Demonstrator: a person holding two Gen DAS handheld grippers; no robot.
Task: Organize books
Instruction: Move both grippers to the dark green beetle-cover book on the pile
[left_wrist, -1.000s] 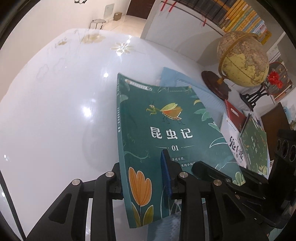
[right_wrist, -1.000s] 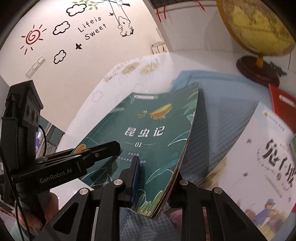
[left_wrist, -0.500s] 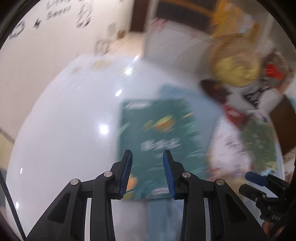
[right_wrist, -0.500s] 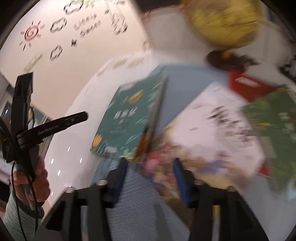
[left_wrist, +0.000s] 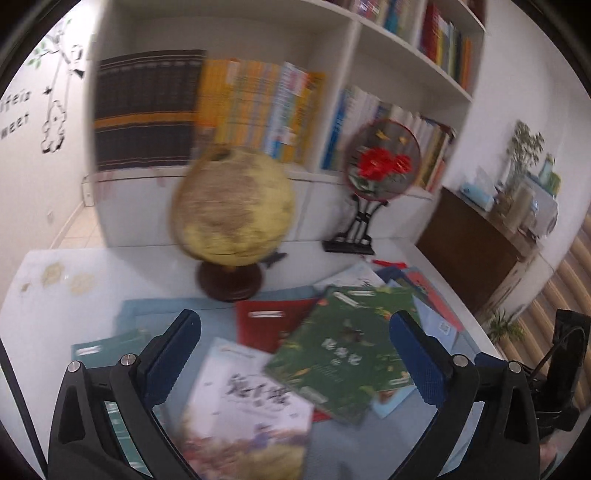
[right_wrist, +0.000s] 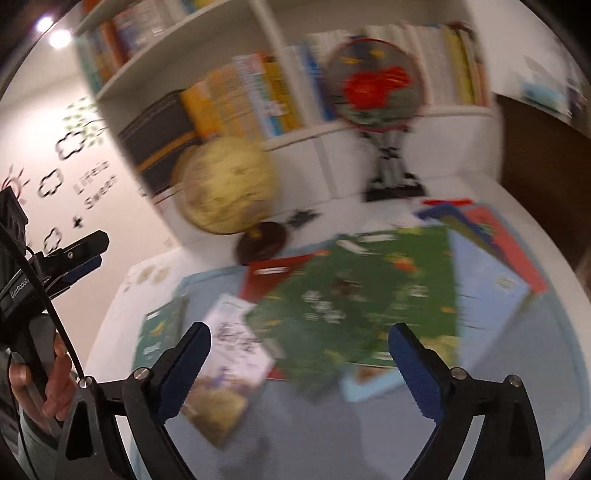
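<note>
My left gripper (left_wrist: 295, 328) hangs above the table, its jaws opening wide with nothing between them. Beneath it lie a white book (left_wrist: 251, 402), a dark green book (left_wrist: 343, 354) overlapping it, and a red book (left_wrist: 266, 321). The teal insect book (left_wrist: 107, 347) lies flat at the left, held by neither gripper. My right gripper (right_wrist: 300, 332) is also opening and empty, above the dark green book (right_wrist: 369, 295) and white book (right_wrist: 236, 350). The teal book (right_wrist: 159, 328) shows at its left. The left gripper (right_wrist: 85, 254) appears at the left edge of the right wrist view, held by a hand (right_wrist: 55, 387).
A globe (left_wrist: 232, 206) on a dark base and a round fan ornament (left_wrist: 382, 162) stand at the table's back. A full bookshelf (left_wrist: 258, 103) rises behind. More books (right_wrist: 487, 299) lie fanned at the right on the blue mat (right_wrist: 369, 424). A brown cabinet (left_wrist: 476, 254) stands at the right.
Both grippers let go of the teal insect book, which now lies flat. They rose, pulled back and swung right towards the book pile, with both jaws spread wide.
</note>
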